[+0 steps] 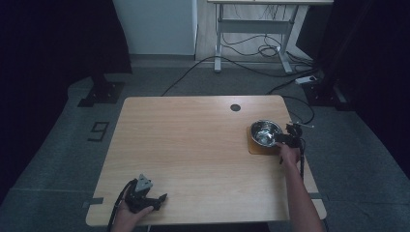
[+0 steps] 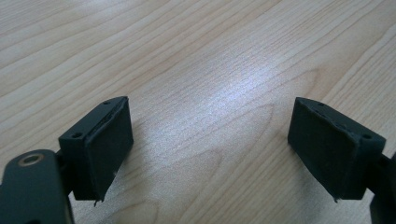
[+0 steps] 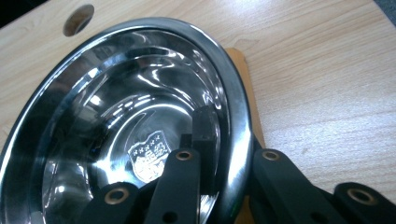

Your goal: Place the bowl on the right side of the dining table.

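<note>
Right gripper [image 3: 233,154] is clamped on the near-right rim of the steel bowl [image 1: 265,132], one jaw inside the bowl and the other outside it, with the rim pinched between them. Largest in the scene is the wooden bench [image 1: 193,154], whose far edge carries a small round hole [image 1: 235,107]. On the bench's right side lies a brown mat [image 1: 255,147], and the bowl sits on it; in the right gripper view the mat's orange-brown edge [image 3: 243,74] shows just beyond the bowl's rim [image 3: 236,100]. The bowl is shiny inside and bears a small stamped mark [image 3: 148,161] on its bottom. At the near-left corner of the bench, well apart from the bowl, a hand rests the left gripper [image 1: 159,198] on the wood; its jaws stand wide apart with nothing but bare bench [image 2: 210,93] between them
</note>
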